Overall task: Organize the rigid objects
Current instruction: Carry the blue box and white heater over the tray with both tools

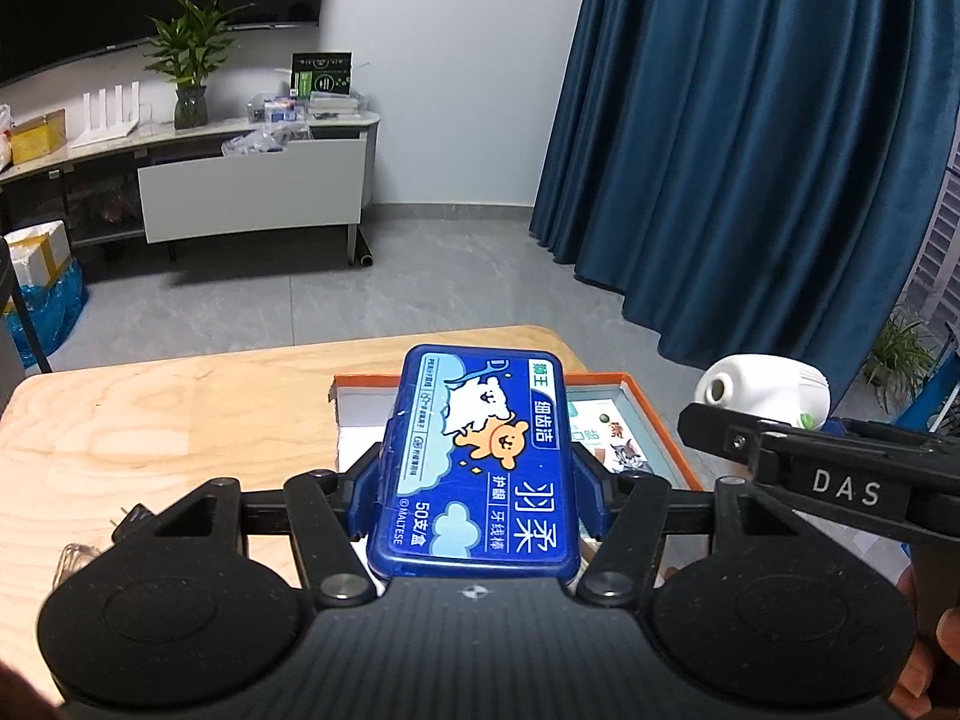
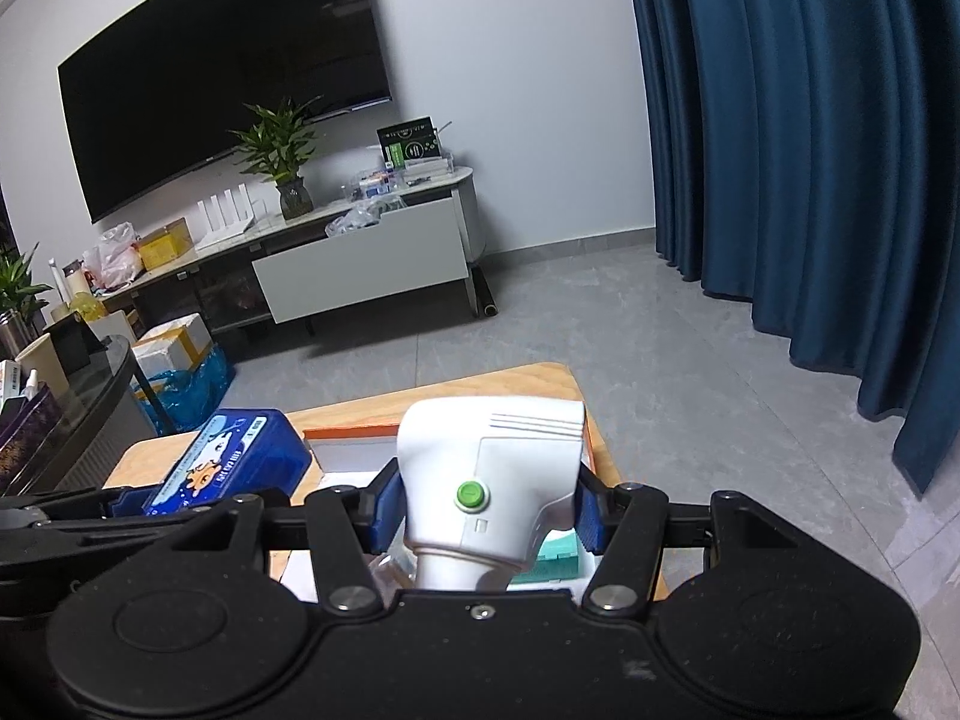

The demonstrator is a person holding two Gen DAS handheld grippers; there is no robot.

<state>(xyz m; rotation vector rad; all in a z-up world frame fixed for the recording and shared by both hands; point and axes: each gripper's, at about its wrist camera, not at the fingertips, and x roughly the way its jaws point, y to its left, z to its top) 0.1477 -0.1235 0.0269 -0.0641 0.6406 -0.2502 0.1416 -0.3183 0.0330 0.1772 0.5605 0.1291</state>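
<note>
On the left, the left gripper [image 1: 477, 474] clamps the blue floss-pick box [image 1: 480, 456] by its long smooth sides, light and stiff, above the orange-rimmed tray [image 1: 660, 420], while the right gripper [image 2: 486, 510] pinches what looks like a white thermometer [image 2: 492, 480] across its slick, probably breakable body.

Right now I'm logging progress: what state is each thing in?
Blue plastic floss-pick box: lid closed, gripped, held above the tray.
White handheld device with green button: gripped, aloft.
Orange-rimmed tray: open, items inside.
Left gripper: clamped.
Right gripper: clamped.
</note>
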